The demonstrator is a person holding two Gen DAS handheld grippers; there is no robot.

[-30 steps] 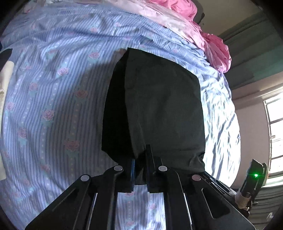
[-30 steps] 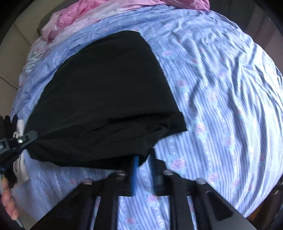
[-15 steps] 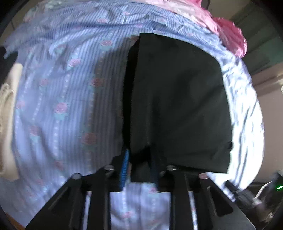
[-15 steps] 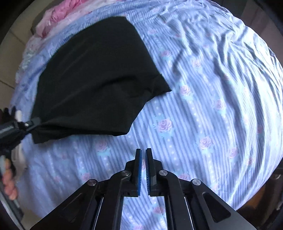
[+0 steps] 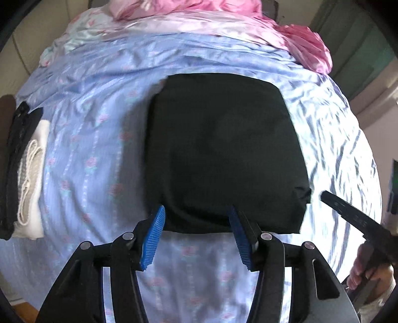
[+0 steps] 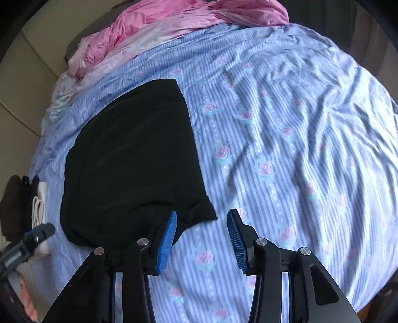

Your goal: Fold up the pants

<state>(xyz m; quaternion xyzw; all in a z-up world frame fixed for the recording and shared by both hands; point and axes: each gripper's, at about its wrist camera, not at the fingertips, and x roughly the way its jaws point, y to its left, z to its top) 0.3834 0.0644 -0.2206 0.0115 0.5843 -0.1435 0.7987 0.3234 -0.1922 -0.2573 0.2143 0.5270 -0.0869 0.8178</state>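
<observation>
The black pants lie folded in a compact rectangle on the blue striped rose-print bedsheet. My left gripper is open and empty, its blue pads just at the pants' near edge. In the right wrist view the pants lie left of centre. My right gripper is open and empty, its left pad beside the pants' near right corner. The right gripper's tip shows at the right of the left wrist view, and the left gripper's tip at the lower left of the right wrist view.
A pink quilt is bunched at the far end of the bed. A stack of folded clothes, black and cream, sits at the bed's left edge. The sheet to the right of the pants is wrinkled.
Both grippers let go of the pants and opened. The pants now lie flat, folded, on the sheet. Both grippers have drawn back a little toward the near edge.
</observation>
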